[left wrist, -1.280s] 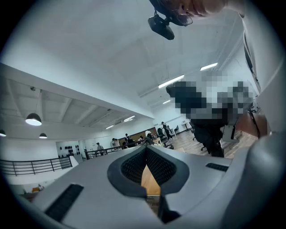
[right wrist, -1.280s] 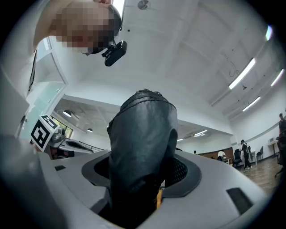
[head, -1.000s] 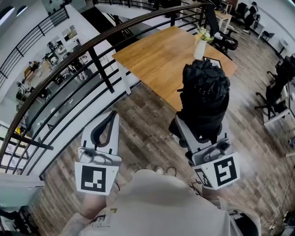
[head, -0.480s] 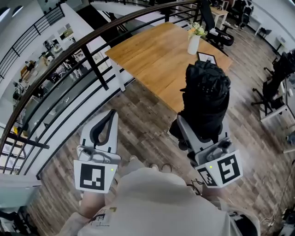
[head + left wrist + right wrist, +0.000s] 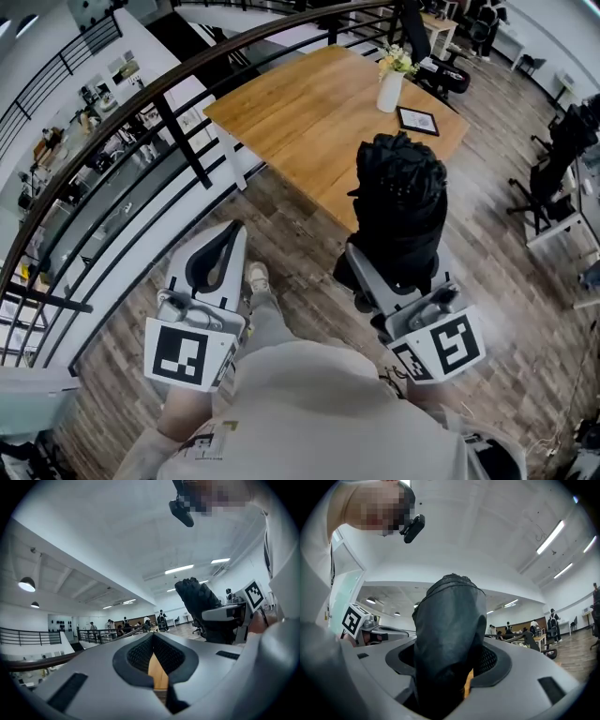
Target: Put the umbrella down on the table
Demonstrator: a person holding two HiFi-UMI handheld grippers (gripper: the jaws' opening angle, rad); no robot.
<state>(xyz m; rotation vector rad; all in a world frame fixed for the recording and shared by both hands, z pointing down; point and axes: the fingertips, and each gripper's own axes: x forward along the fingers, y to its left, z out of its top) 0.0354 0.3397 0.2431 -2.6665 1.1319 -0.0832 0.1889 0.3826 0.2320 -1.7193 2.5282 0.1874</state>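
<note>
Two grippers are held out over the wood floor, short of the table (image 5: 309, 122). At the left, beside the black railing (image 5: 192, 141), the left gripper (image 5: 228, 234) has its jaws drawn together at the tips, with only a thin sliver of gap lower down and nothing between them. To its right, the right gripper (image 5: 382, 277) is clamped on the black folded umbrella (image 5: 398, 206), which stands straight out of the jaws, its long axis in line with them and its bunched end pointing toward the table's near edge. The right hand is therefore the nearer one, and the table lies ahead of and past the umbrella's tip. A white vase (image 5: 387, 89) and a small dark frame (image 5: 416, 120) sit on the far right corner, leaving the left of the tabletop bare.

The umbrella's lower end is buried in the jaws, and the fabric covers the right fingertips. Whether the tip already overhangs the table cannot be told.
</note>
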